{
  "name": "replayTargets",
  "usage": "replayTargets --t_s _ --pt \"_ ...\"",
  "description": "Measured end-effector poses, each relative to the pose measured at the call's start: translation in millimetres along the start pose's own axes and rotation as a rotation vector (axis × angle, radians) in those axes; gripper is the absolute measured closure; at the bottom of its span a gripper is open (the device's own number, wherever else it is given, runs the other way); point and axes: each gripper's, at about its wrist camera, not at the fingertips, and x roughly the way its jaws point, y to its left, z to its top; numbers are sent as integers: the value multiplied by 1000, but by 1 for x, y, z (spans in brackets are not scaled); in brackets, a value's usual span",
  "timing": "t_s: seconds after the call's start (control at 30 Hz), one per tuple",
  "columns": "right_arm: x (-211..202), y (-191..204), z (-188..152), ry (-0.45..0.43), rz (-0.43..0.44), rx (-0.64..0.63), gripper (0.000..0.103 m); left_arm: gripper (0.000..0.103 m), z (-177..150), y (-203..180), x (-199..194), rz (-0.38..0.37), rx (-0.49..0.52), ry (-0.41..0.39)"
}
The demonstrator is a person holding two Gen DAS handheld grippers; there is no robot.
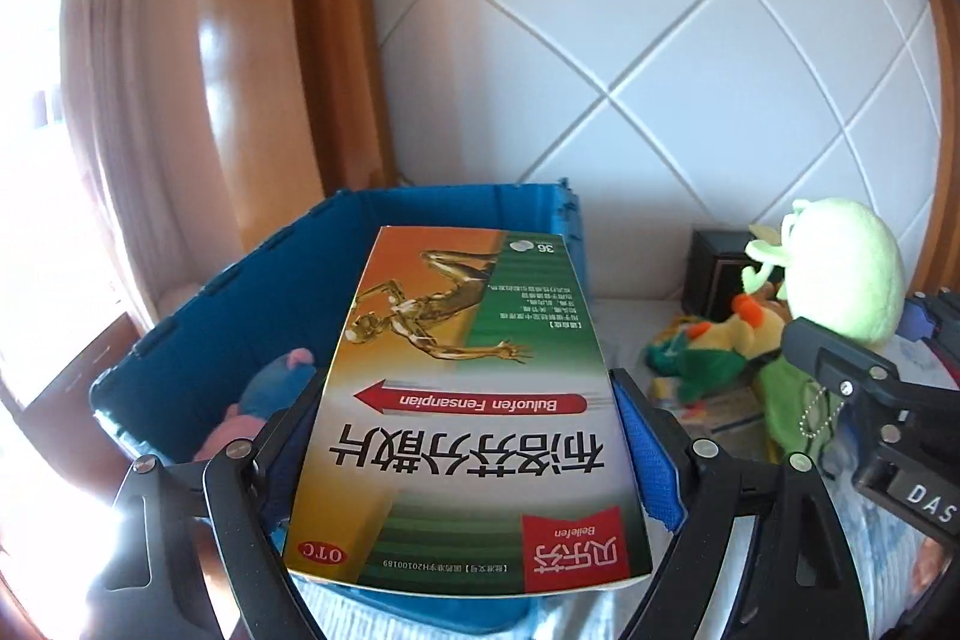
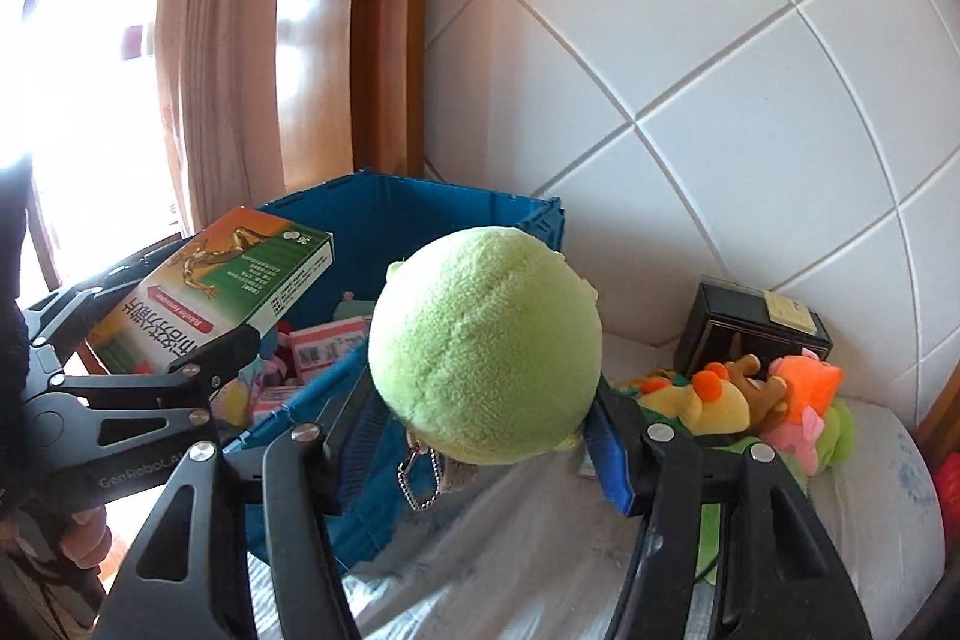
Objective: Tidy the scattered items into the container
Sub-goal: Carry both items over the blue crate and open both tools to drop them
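Both grippers are closed on something: the left gripper (image 1: 468,436) pinches a medicine box (image 1: 462,400) flat between its fingers, above the open blue crate (image 1: 198,328). Beside it, the right gripper (image 2: 480,430) squeezes a light green plush toy (image 2: 486,346) with a small ball chain (image 2: 420,478), over the crate's near right corner. More plush toys (image 2: 750,400) lie on the white bedding (image 2: 522,550), near a black box (image 2: 750,328).

"Buluofen Fensanpian", "OTC" on medicine box (image 1: 468,400)
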Motion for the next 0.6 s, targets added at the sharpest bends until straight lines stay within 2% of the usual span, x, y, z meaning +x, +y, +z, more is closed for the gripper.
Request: replayTargets --t_s 0.27,0.47,0.6 --pt "64 74 28 27 98 -57 44 16 -5 76 42 67 -65 73" --pt "94 99 42 32 95 -77 44 16 -2 107 67 78 -91 89" --pt "104 105 49 34 83 -76 44 11 -3 117 78 71 -96 95"
